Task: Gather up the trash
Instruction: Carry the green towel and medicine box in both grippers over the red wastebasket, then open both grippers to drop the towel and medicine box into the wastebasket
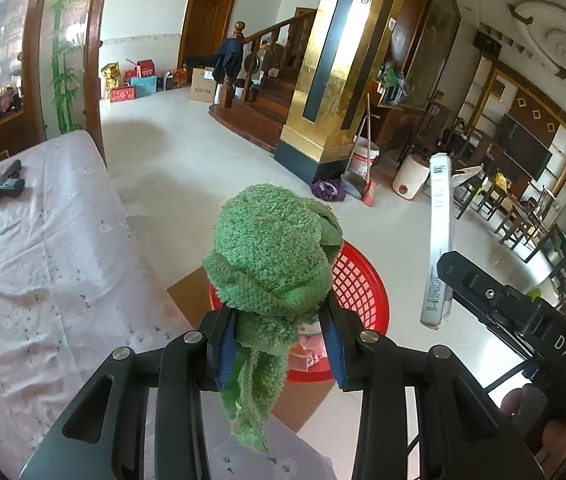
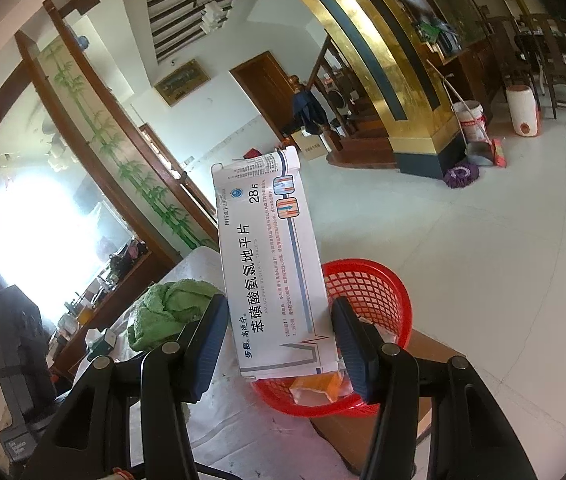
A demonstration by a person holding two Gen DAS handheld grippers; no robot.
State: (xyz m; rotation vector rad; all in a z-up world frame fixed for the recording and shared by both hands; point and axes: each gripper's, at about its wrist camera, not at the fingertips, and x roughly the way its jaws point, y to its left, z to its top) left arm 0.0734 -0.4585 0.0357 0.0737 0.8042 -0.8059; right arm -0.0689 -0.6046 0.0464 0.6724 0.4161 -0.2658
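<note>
My left gripper (image 1: 279, 340) is shut on a crumpled green cloth (image 1: 271, 252) and holds it over the red mesh basket (image 1: 359, 280). My right gripper (image 2: 279, 344) is shut on a flat white medicine box (image 2: 271, 260), held upright above the red basket (image 2: 367, 280); the box also shows edge-on in the left wrist view (image 1: 439, 240). The basket holds pink and orange wrappers (image 2: 319, 388). The green cloth also shows to the left in the right wrist view (image 2: 167, 312).
A table with a pale pink floral cloth (image 1: 43, 260) is at the left, with a black object (image 1: 3, 184) on it. The basket stands on a brown cardboard box (image 1: 191, 296). A gold pillar (image 1: 339, 80), bucket, broom and dustpan (image 1: 359, 176) stand further off on the tiled floor.
</note>
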